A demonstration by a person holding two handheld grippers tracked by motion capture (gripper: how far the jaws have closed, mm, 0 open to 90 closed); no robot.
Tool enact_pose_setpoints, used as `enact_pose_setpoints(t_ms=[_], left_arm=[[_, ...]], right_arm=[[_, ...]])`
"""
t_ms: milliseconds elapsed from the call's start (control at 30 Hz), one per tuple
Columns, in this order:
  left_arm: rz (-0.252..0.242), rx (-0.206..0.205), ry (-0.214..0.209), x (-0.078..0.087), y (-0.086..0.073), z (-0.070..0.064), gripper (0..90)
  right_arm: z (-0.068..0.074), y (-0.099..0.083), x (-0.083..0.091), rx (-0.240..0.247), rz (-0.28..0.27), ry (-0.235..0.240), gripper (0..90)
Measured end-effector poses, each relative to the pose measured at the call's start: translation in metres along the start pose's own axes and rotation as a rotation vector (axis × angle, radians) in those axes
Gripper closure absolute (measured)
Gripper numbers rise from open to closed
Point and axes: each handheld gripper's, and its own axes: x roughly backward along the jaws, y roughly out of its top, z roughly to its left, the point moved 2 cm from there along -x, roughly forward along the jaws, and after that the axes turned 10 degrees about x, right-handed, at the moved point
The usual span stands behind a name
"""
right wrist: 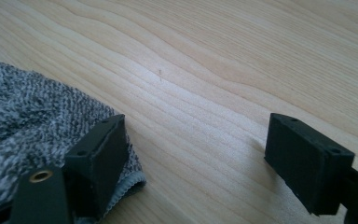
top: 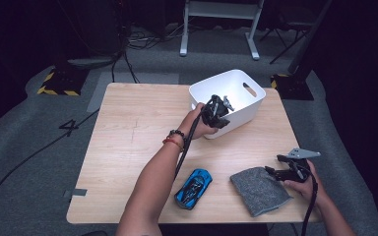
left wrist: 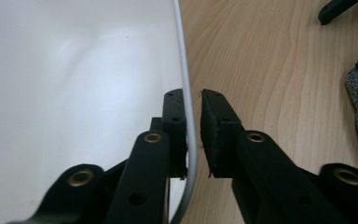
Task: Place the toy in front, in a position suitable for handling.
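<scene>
A white plastic bin (top: 229, 74) stands at the table's far right. My left gripper (top: 215, 114) is at its near wall. In the left gripper view the bin's wall (left wrist: 74, 93) runs between the jaws, and the left gripper (left wrist: 193, 100) is closed narrowly around its rim. A grey knitted cloth (top: 258, 189) lies at the front right. My right gripper (top: 271, 171) sits low at the cloth's right edge. In the right gripper view the right gripper (right wrist: 196, 140) is open wide, with one jaw over the cloth's hem (right wrist: 28, 107) and the other over bare wood.
A blue toy car (top: 193, 188) lies near the front edge, left of the cloth. The left half of the wooden table (top: 128, 128) is bare wood. Cables and stand legs sit on the floor beyond the table.
</scene>
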Motion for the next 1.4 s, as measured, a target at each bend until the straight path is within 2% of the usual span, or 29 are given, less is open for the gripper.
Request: enact_pose_setpoints(t_ms=[167, 233, 333, 367, 400, 567, 633, 733, 767, 1000, 1100, 1133, 1200, 1233, 1300, 1333, 1367, 1400], left_arm=[[-0.009, -0.016, -0.049, 0.009, -0.010, 0.002, 86.6], [-0.015, -0.021, -0.054, 0.016, -0.017, 0.002, 86.5], [-0.059, 0.001, -0.074, 0.034, -0.029, 0.005, 81.5], [-0.058, 0.007, -0.083, 0.045, -0.039, 0.007, 80.6], [-0.058, 0.007, -0.083, 0.045, -0.039, 0.007, 80.1], [-0.048, -0.004, -0.080, 0.067, -0.063, 0.007, 78.8], [-0.039, 0.004, -0.081, 0.080, -0.077, 0.010, 76.2], [-0.039, 0.024, -0.082, 0.087, -0.085, 0.013, 74.6], [-0.045, 0.038, -0.078, 0.096, -0.095, 0.016, 72.1], [-0.067, 0.060, -0.055, 0.115, -0.115, 0.016, 64.7], [-0.100, 0.084, -0.047, 0.126, -0.122, 0.014, 53.8], [-0.111, 0.098, -0.041, 0.130, -0.124, 0.014, 44.9], [-0.151, 0.145, -0.046, 0.136, -0.127, 0.014, 41.7], [-0.167, 0.159, -0.029, 0.140, -0.129, 0.015, 33.4], [-0.207, 0.204, -0.014, 0.147, -0.133, 0.017, 30.9], [-0.245, 0.250, 0.015, 0.153, -0.137, 0.023, 26.4], [-0.245, 0.250, 0.015, 0.153, -0.137, 0.023, 24.8], [-0.260, 0.286, 0.037, 0.154, -0.139, 0.027, 24.8]], right_arm=[[0.000, 0.000, 0.000, 0.000, 0.001, -0.001, 20.8], [0.000, 0.000, 0.000, 0.000, 0.000, 0.000, 20.8], [0.000, 0.000, 0.000, 0.001, 0.000, 0.000, 20.8], [0.000, 0.000, 0.000, 0.001, 0.000, 0.000, 20.8], [0.000, 0.000, 0.000, 0.001, 0.000, 0.000, 20.8], [0.000, 0.000, 0.000, 0.000, 0.000, 0.000, 20.7], [0.000, 0.000, 0.000, 0.000, 0.000, -0.001, 20.7], [0.000, 0.000, 0.000, -0.001, 0.000, -0.001, 20.8], [0.000, 0.000, 0.000, -0.001, 0.000, -0.001, 20.7], [0.000, 0.000, 0.000, -0.001, 0.001, -0.003, 20.7], [0.000, 0.000, 0.000, -0.002, 0.001, -0.004, 20.8], [0.001, 0.000, 0.000, -0.002, 0.002, -0.005, 20.8], [0.001, 0.000, 0.000, -0.002, 0.001, -0.006, 20.8], [0.001, 0.000, 0.000, -0.002, 0.002, -0.006, 20.8], [0.001, 0.000, 0.000, -0.003, 0.002, -0.006, 20.8], [0.001, 0.000, 0.000, -0.002, 0.002, -0.006, 20.8], [0.001, 0.000, 0.000, -0.002, 0.002, -0.006, 20.8], [0.001, 0.000, 0.000, -0.002, 0.002, -0.006, 20.8]])
